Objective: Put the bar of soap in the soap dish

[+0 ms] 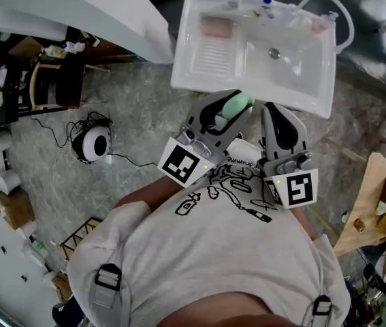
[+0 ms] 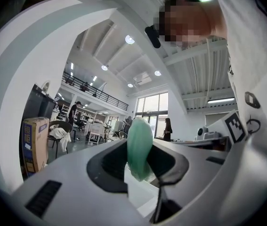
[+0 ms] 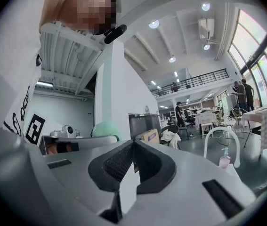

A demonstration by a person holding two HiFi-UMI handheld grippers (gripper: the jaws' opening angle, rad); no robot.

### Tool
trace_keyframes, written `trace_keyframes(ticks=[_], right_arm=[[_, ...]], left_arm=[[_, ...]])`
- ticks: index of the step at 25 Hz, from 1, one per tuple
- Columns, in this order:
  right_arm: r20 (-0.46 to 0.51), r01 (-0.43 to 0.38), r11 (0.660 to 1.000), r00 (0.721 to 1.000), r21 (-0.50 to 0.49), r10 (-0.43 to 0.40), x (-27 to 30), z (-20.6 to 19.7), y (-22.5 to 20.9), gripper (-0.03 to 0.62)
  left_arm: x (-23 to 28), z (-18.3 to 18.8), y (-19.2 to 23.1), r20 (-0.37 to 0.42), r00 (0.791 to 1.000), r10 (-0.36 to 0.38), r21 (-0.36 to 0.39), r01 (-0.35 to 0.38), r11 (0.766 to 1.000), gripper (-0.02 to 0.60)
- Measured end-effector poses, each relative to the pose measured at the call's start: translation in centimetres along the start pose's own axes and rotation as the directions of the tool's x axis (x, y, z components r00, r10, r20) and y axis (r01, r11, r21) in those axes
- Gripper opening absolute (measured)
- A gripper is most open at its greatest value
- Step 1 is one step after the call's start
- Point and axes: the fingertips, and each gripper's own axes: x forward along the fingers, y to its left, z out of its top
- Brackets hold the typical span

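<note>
**One camera overhead, one riding on each tool**

The head camera looks steeply down past the person's shirt [image 1: 199, 251], taking in the left tool [image 1: 235, 106], the right tool [image 1: 273, 109] and the white sink [image 1: 295, 70] beyond them. Each tool's camera sits low and close behind its own jaws and faces level into a large hall. In the left one the bar of soap [image 2: 139, 149] fills the near centre. Each tool view catches the other tool at its inner edge. The right one also shares the sink's hose loop [image 3: 220, 128] with the head view.
</note>
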Motion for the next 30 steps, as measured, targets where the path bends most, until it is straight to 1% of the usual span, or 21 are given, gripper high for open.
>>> trace_keyframes(ticks=[7, 13, 24, 30], right_arm=[[-0.009, -0.010, 1.000, 1.000, -0.004, 0.009, 7.4, 0.4, -0.1, 0.023], [-0.027, -0.004, 1.000, 1.000, -0.011, 0.004, 12.6, 0.8, 0.0, 0.023], [-0.046, 0.021, 1.000, 0.999, -0.022, -0.022, 17.9, 0.4, -1.2, 0.023], [-0.054, 0.031, 0.999, 0.998, -0.022, -0.032, 19.5, 0.3, -2.0, 0.023]], left_arm=[[0.5, 1.4, 7.3, 0.006, 1.000, 0.020, -0.013, -0.020, 1.000, 0.120], [0.9, 2.2, 12.5, -0.007, 1.000, 0.021, -0.025, -0.022, 0.999, 0.120], [2.5, 2.0, 17.6, -0.021, 1.000, -0.010, -0.055, 0.009, 0.998, 0.120], [3.4, 2.0, 19.3, -0.034, 0.999, -0.022, -0.056, 0.020, 0.998, 0.120]])
